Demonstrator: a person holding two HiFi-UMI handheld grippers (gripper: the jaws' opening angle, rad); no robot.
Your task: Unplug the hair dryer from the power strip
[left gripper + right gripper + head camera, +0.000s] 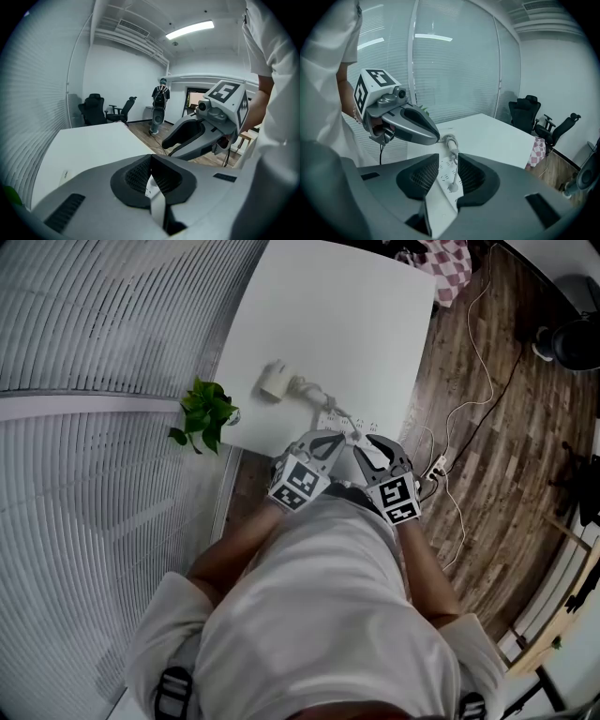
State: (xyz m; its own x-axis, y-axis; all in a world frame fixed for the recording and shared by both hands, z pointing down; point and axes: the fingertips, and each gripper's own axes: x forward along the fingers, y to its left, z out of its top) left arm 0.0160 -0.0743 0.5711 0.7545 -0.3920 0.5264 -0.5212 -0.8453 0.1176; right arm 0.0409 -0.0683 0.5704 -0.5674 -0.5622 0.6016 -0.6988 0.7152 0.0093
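A white hair dryer [274, 381] lies on the white table [328, 324]. Its cord runs to a plug [330, 411] seated in a white power strip [354, 421] by the near edge. Both grippers hang just above the strip, side by side. My right gripper [358, 440] is open; in the right gripper view the plug [453, 187] and the strip [438, 199] show through the gap of the right gripper [449, 161], untouched by its pads. My left gripper [329, 435] is shut at the tips, and in the left gripper view this gripper [151, 159] holds nothing.
A potted plant [206, 413] stands at the table's left edge, and a checked cloth [448, 263] hangs off the far corner. Cables and another power strip [436, 465] lie on the wooden floor to the right. Office chairs [525, 112] and a standing person [160, 101] are farther off.
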